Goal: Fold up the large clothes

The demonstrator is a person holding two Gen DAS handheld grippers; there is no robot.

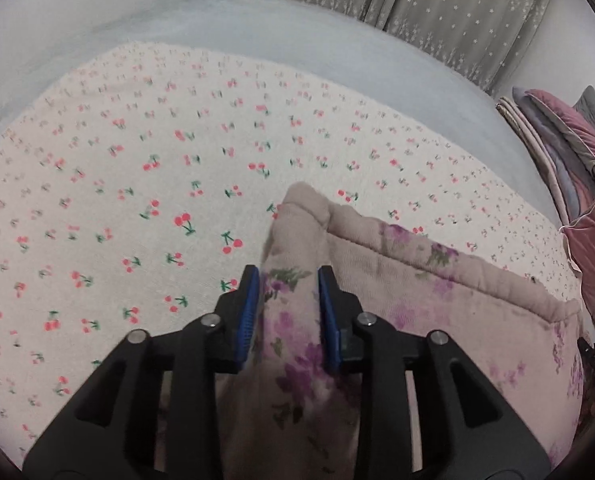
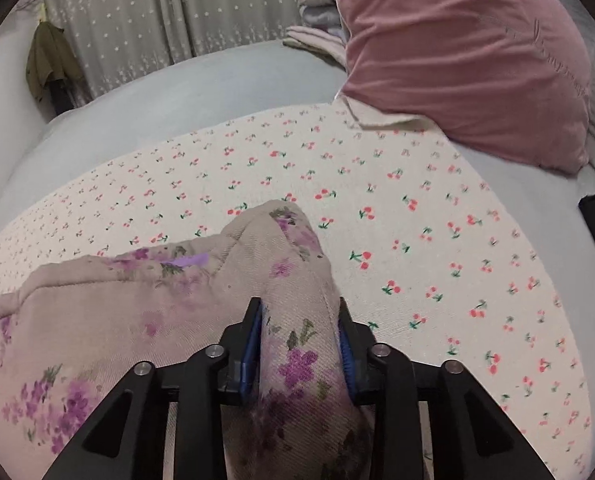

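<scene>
soft, even indoor light fills both views, with no glare and only faint shadows. strong fisheye bending curves the bed edge, and dark vignette rings the corners. the cherry-print sheet (image 1: 137,200) looks slightly smeared toward the rims; colours are muted and grainy.

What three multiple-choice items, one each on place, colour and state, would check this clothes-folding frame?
1. Where does the pink pillow lie in the right wrist view?
A. upper right, on the cherry-print sheet's far edge
B. under the garment
C. on the floor

2. What colour are the flowers on the beige garment?
A. yellow
B. purple
C. blue

3. What is the left hand-held gripper doing?
A. hanging open
B. shut on nothing
C. clamping a garment fold

Answers: 1 A, it overlaps the sheet's far corner; 2 B, purple blossoms show in both views; 3 C, fabric fills the gap between its blue pads.
</scene>
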